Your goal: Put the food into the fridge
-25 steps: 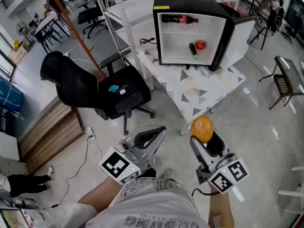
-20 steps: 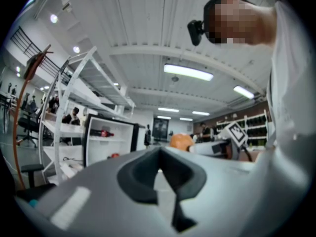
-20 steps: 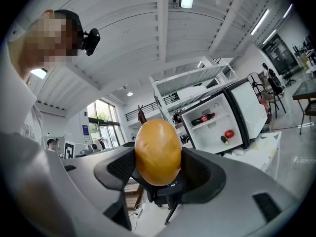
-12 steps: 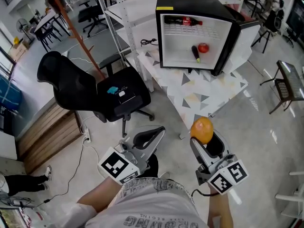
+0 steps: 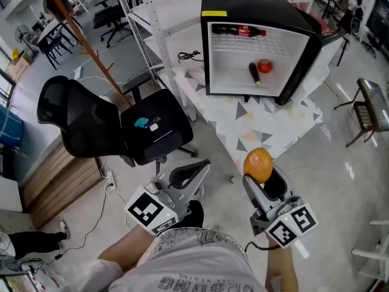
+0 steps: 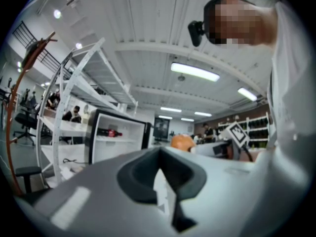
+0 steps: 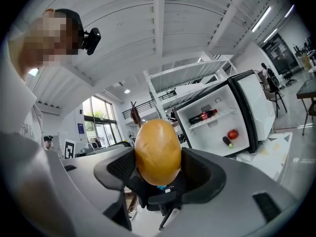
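A black mini fridge (image 5: 243,5) stands open on a table with a triangle-patterned cloth (image 5: 273,123). A cola bottle (image 5: 238,30) lies on its upper shelf. A dark eggplant (image 5: 254,73) and a red tomato (image 5: 264,66) lie on its floor. My right gripper (image 5: 259,178) is shut on an orange (image 5: 258,165), well short of the fridge and low over the floor. In the right gripper view the orange (image 7: 158,152) sits between the jaws, with the fridge (image 7: 222,120) beyond. My left gripper (image 5: 204,165) is shut with nothing in it; its view shows the fridge (image 6: 116,139) far ahead.
A black office chair (image 5: 85,123) with a small blue thing (image 5: 142,123) on its seat stands left of the table. A white shelving rack (image 5: 149,35) and a wooden coat stand (image 5: 85,41) are behind it. The fridge door (image 5: 331,35) hangs open to the right. A metal chair (image 5: 371,105) stands at far right.
The view has shifted a little: the fridge and table sit slightly further right and the office chair further left. Both grippers hold the same place and state.
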The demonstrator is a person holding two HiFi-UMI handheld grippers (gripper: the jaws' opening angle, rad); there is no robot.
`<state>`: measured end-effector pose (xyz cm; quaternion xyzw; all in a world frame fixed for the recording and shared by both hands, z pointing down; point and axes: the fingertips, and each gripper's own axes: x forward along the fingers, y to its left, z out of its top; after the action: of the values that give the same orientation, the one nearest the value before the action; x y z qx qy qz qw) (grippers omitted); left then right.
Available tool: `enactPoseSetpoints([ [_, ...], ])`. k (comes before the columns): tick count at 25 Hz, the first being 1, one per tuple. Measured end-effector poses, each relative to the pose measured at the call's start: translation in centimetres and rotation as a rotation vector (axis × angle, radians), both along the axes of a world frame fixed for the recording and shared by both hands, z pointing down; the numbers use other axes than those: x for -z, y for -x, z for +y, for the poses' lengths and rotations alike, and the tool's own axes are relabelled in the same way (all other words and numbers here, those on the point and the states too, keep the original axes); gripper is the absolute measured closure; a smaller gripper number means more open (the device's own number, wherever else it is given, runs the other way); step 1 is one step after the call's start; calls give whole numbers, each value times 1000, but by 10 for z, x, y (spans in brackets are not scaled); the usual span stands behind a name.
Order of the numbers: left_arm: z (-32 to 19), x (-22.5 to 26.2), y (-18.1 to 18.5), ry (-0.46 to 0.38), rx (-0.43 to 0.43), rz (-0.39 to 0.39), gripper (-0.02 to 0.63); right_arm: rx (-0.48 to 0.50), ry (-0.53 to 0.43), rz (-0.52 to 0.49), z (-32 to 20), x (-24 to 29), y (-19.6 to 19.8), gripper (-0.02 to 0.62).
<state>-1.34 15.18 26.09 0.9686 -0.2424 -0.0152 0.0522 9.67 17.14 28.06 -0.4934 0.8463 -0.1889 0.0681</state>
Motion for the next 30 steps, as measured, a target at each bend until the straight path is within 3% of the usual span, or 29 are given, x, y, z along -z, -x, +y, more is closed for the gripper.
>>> enactPoseSetpoints([
  [30,-224,-25,27,84,-81,-15,600,-116,116,36,-215,-30,14,318],
])
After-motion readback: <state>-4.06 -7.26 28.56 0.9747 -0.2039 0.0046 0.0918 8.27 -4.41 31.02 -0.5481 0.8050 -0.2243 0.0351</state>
